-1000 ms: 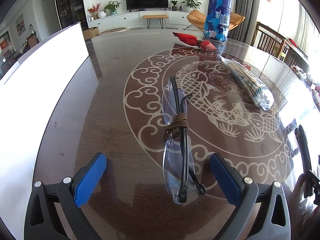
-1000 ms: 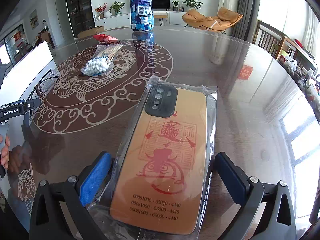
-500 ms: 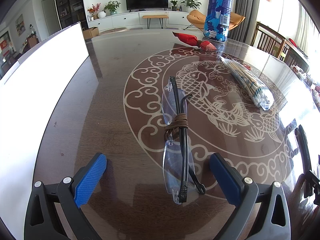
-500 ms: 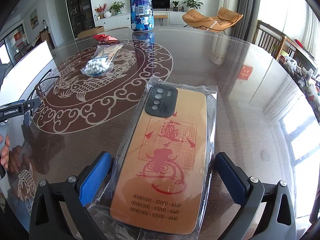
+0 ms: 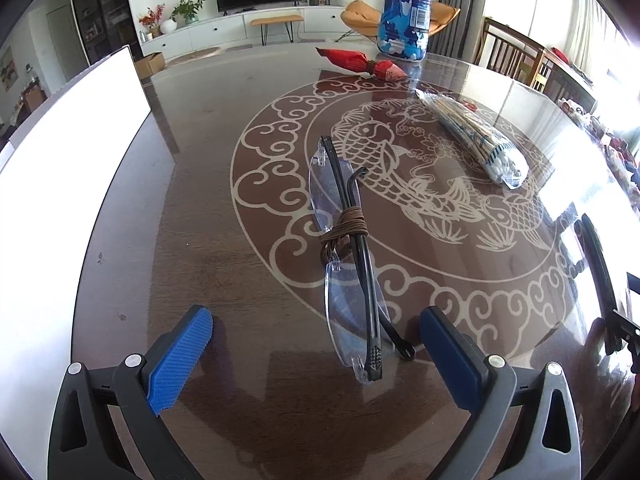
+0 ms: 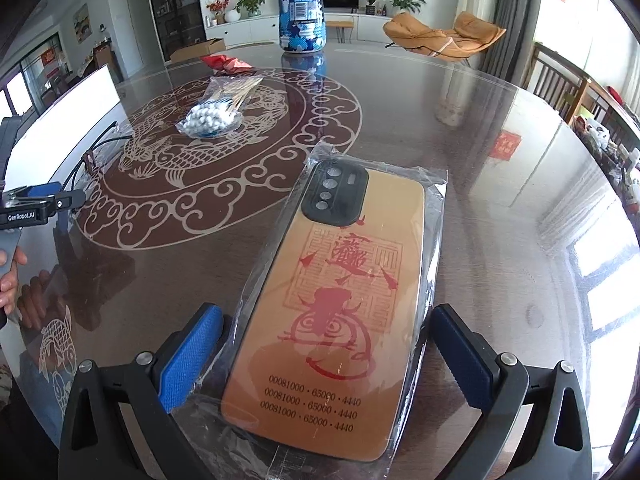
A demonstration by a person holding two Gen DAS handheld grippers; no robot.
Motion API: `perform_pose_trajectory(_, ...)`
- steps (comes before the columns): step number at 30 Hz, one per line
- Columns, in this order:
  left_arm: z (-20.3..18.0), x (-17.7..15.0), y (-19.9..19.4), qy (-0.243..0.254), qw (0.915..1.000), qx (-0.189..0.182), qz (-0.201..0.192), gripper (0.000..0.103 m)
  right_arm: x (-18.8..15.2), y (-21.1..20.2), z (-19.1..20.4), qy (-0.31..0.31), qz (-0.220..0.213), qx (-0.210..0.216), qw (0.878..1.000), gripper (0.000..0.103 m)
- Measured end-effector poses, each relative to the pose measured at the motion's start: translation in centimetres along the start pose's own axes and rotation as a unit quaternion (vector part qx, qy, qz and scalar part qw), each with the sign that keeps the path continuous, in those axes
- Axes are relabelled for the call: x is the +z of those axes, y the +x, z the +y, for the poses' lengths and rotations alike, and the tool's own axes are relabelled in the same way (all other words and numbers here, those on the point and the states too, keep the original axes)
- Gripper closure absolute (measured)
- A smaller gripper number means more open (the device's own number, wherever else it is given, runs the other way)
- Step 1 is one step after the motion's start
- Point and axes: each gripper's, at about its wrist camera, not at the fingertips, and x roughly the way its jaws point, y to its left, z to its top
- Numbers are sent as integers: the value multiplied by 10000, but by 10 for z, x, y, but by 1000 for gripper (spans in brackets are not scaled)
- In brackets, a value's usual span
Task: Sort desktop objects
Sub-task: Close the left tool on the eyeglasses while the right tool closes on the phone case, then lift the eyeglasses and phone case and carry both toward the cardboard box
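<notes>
Blue pads: the left gripper [image 5: 316, 346] had its two blue pads spread wide apart, and they held nothing.
Glasses: the folded glasses [image 5: 350, 256] lay on the glass table [image 5: 208, 184], with the near end between the left pads but not touching them. A brown cord [image 5: 345, 229] was wound around their middle.
Right gripper: the right gripper [image 6: 326, 352] was wide open too, with nothing pinched.
Phone case: the orange phone case [image 6: 340, 304] sat in a clear plastic bag, flat on the table. Its near end lay between the right pads. The bag seemed to touch the left pad, but I could not tell for sure.
Cotton swabs: a bag of cotton swabs [image 5: 480, 140] lay at 2 o'clock from the glasses, well apart from them.
Red packet: a red packet [image 5: 360, 62] lay far off at 12 o'clock.
Blue can: a tall blue can [image 5: 406, 8] stood just beside the red packet, at its 2 o'clock.
White board: a white board [image 5: 68, 152] stood at 9 o'clock.
Hand: a hand [image 6: 8, 280] showed at 9 o'clock in the right view.
</notes>
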Motion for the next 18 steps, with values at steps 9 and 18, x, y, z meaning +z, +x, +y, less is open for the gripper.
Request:
perform_pose_trajectory(9, -24, 31, 19, -9, 9998, 37, 176, 7, 42, 29, 8, -256, 1324, -68, 9908, 0)
perform_pose_trajectory(18, -30, 17, -13, 327, 9986, -12, -413, 92, 36, 7, -1, -26, 1031, -108, 9946, 25)
